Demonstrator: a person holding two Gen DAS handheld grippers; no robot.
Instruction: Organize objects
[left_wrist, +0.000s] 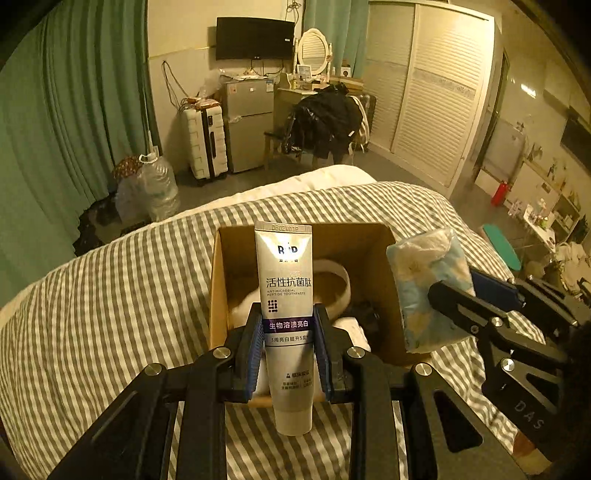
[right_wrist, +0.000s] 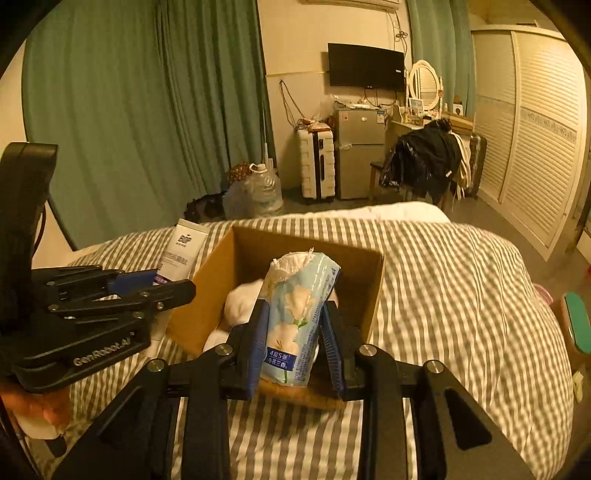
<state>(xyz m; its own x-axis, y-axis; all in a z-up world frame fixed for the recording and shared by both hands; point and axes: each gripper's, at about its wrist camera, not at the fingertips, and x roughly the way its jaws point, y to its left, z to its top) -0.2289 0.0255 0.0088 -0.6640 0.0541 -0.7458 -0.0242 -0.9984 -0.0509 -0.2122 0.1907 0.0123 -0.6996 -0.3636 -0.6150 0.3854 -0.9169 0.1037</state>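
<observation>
My left gripper (left_wrist: 286, 332) is shut on a silver toothpaste tube (left_wrist: 286, 295), held upright over the near edge of an open cardboard box (left_wrist: 221, 280) on the bed. My right gripper (right_wrist: 295, 332) is shut on a blue flowered tissue pack (right_wrist: 295, 302), held upright above the same box (right_wrist: 210, 291). In the left wrist view the right gripper (left_wrist: 476, 295) and its tissue pack (left_wrist: 428, 288) sit at the box's right side. In the right wrist view the left gripper (right_wrist: 147, 284) and toothpaste (right_wrist: 184, 251) are left of the box. White items (left_wrist: 332, 284) lie inside the box.
The box rests on a grey and white striped duvet (left_wrist: 129, 295). Beyond the bed stand a water jug (left_wrist: 159, 188), a white suitcase (left_wrist: 205, 140), a small fridge (left_wrist: 249, 122), a chair with dark clothes (left_wrist: 325, 125) and a louvred wardrobe (left_wrist: 432, 96).
</observation>
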